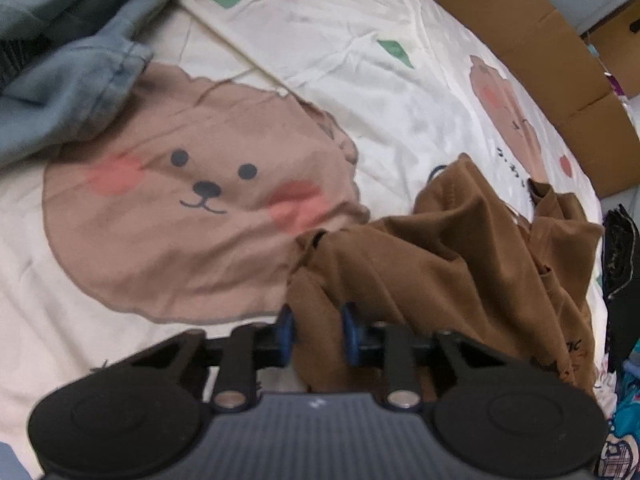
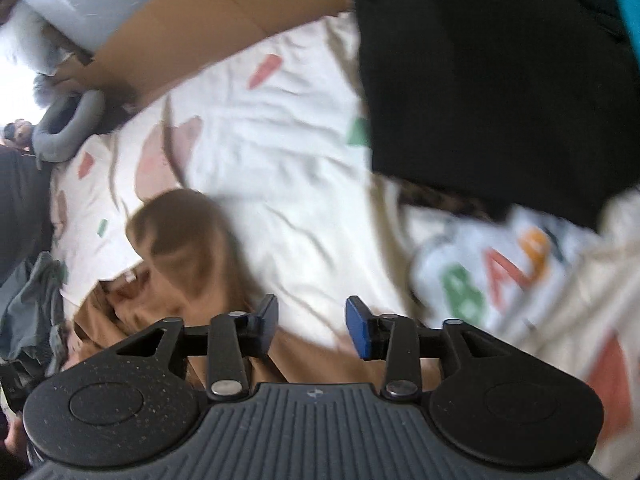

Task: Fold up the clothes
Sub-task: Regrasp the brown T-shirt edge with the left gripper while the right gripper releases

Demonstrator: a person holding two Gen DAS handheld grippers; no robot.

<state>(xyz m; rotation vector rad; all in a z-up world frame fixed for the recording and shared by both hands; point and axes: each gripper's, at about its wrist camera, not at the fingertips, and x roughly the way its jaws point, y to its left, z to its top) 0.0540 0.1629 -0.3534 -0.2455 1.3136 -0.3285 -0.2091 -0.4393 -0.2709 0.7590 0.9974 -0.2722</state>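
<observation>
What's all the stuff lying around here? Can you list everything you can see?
Bedsheet: one, cream with bear faces, under everything.
Brown garment: one, crumpled, in front of both claws.
Denim garment: one, blue, far left.
Black garment: one, folded, upper right.
White printed shirt: one, coloured letters, below the black one.
Cardboard: brown, along the far edge.
Grey ring-shaped cushion: one, far left.
Left claw: blue pads gripping a fold of the brown garment.
Right claw: open, holding nothing, over the brown garment's edge.
</observation>
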